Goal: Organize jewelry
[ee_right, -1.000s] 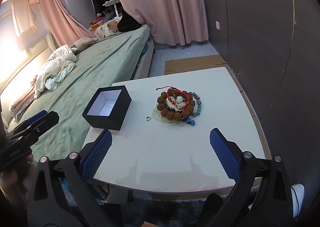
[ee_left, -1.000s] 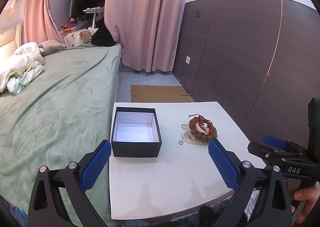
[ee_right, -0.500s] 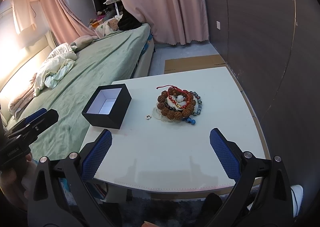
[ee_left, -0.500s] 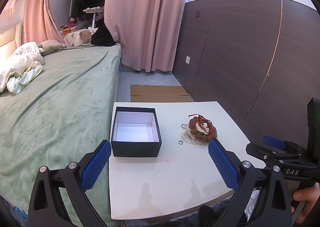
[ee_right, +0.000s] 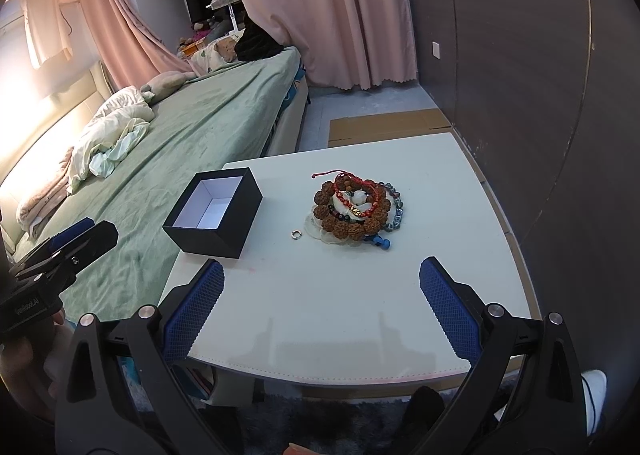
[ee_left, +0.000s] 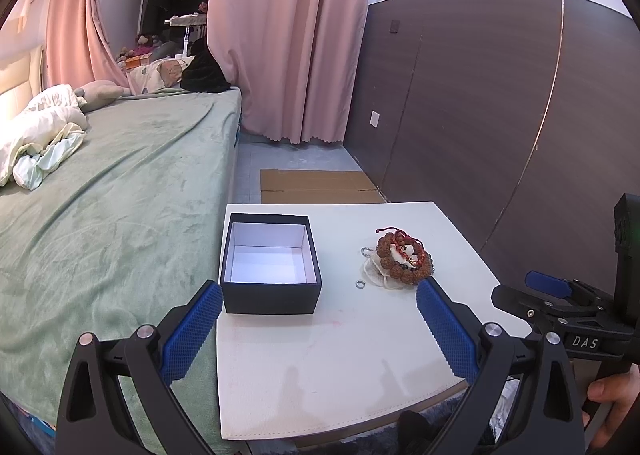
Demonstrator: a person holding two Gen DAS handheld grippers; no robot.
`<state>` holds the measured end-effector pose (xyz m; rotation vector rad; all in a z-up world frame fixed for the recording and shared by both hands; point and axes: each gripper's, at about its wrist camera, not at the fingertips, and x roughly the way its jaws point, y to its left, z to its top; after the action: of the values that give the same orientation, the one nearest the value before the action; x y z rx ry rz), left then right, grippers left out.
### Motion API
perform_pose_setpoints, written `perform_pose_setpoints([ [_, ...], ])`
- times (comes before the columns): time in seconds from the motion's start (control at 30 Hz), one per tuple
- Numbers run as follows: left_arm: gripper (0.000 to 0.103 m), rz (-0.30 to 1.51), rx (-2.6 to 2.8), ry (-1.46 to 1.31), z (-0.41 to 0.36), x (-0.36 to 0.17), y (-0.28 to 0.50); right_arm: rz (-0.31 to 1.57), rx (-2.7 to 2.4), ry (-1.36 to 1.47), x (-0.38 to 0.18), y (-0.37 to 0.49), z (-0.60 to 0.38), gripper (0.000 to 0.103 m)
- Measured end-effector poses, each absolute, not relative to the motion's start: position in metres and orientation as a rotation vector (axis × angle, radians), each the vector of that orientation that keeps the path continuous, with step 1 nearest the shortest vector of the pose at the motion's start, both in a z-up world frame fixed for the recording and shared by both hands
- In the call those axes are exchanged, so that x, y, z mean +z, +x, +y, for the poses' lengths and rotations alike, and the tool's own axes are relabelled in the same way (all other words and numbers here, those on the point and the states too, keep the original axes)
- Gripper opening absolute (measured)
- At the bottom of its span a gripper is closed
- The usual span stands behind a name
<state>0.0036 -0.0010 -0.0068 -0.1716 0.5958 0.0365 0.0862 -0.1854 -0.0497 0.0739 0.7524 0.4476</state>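
Nothing has moved; both claws hang spread and empty. From the right claw, the heap of beaded bracelets lies straight ahead on the white desk, the black open box forward-left, nearer the left claw.

bracelet pile tangled, count perhaps uncountable, bed cropped

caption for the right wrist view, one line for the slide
Open right gripper faces a white table holding an empty black box and piled bracelets.
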Motion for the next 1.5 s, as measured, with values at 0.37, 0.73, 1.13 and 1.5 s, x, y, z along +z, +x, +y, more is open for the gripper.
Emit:
perform_pose_setpoints([
  [0.37,0.094,0.597,0.032,-0.169,-0.003,-0.008,0.006,0.751,0.448,0.072,-0.05,0.088,-0.186,0.098],
  [0.73,0.094,0.629,-0.001,-0.178,-0.009,-0.012,0.031,0.818,0.368,0.164,-0.057,0.118,-0.207,0.098],
  [1.13,0.067,0.72,-0.083,-0.176,-0.031,-0.036,0.077,0.87,0.352,0.298,-0.063,0.154,-0.234,0.098],
  [1.5,0.051,0.791,-0.176,-0.201,-0.051,-0.063,0.125,0.961,0.376,0.457,-0.079,0.191,-0.245,0.076],
])
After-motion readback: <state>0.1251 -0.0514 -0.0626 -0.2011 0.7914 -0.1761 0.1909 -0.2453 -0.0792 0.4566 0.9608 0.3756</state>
